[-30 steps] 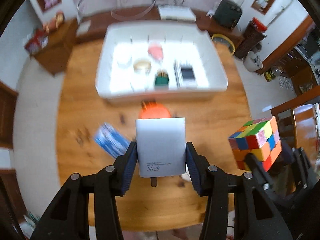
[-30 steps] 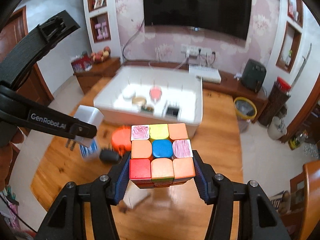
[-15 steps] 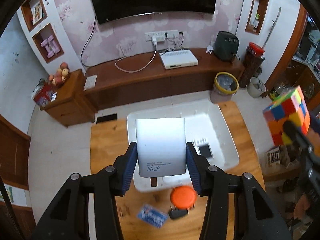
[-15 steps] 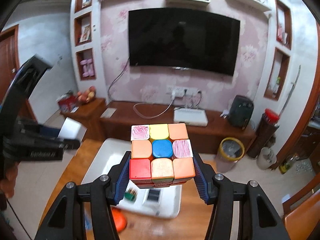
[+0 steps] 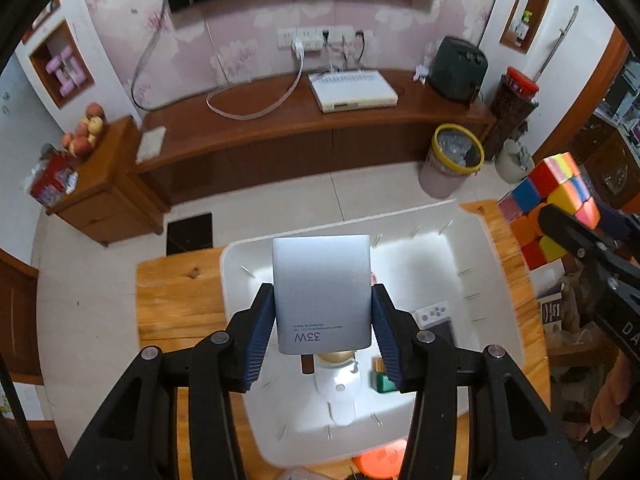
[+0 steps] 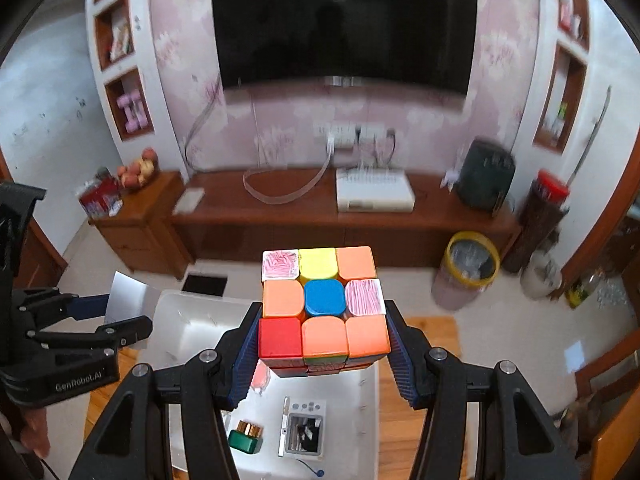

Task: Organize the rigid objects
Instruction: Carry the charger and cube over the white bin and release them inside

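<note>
The left gripper (image 5: 322, 318) squeezes a white charger block (image 5: 321, 294) tight between its blue pads, up in the air over the white tray (image 5: 460, 236); the right gripper (image 6: 323, 342) squeezes a color cube (image 6: 323, 304), held up over the same tray.

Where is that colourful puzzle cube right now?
The colourful puzzle cube is clamped in the right gripper, held in the air above the white divided tray. In the left wrist view it shows at the far right edge.
</note>
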`<state>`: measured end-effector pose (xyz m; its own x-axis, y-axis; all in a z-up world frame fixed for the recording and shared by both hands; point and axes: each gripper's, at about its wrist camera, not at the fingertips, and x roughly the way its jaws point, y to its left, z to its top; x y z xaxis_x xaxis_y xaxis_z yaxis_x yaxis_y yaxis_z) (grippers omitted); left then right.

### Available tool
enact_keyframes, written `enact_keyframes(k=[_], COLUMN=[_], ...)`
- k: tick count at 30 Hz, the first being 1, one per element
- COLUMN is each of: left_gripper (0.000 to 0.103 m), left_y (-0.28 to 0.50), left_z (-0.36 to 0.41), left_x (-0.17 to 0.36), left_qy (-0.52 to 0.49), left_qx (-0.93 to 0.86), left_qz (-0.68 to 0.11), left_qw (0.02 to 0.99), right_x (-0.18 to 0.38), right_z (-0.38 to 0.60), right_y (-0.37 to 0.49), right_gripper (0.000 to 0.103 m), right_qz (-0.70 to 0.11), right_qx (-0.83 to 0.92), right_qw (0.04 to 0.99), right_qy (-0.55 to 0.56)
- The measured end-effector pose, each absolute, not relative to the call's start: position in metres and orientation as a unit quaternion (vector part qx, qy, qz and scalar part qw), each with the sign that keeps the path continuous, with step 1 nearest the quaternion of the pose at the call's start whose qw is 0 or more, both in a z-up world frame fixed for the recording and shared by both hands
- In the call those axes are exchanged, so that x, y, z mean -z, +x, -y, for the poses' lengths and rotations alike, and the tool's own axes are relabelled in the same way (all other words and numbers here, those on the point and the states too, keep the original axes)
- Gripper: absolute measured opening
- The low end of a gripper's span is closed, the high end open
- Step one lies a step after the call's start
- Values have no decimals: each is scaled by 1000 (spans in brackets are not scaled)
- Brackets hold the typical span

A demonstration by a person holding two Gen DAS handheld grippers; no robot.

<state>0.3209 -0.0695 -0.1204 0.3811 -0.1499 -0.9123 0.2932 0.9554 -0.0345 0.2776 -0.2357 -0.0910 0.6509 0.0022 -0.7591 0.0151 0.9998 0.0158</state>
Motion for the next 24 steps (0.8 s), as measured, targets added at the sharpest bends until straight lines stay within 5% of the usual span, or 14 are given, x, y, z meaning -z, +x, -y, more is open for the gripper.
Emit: enact_keyframes(k=[10, 22, 24], left_gripper=[51, 52, 69], left_y=[353, 370, 369], left_z=[82, 84, 83], left_x=[205, 238, 235], left_qy=[61, 74, 72], left_qx=[127, 95, 97], left_qz=[-600, -620, -614], left_qw=[787, 776, 780], right_x=[197, 248, 248], right_z=[227, 216, 215], right_y=[322, 338, 338], right_gripper=[58, 58, 58], right_qz=[-528, -577, -581], right_qx=[19, 42, 44], right_qw=[848, 815, 812], right_qy=[31, 12, 15])
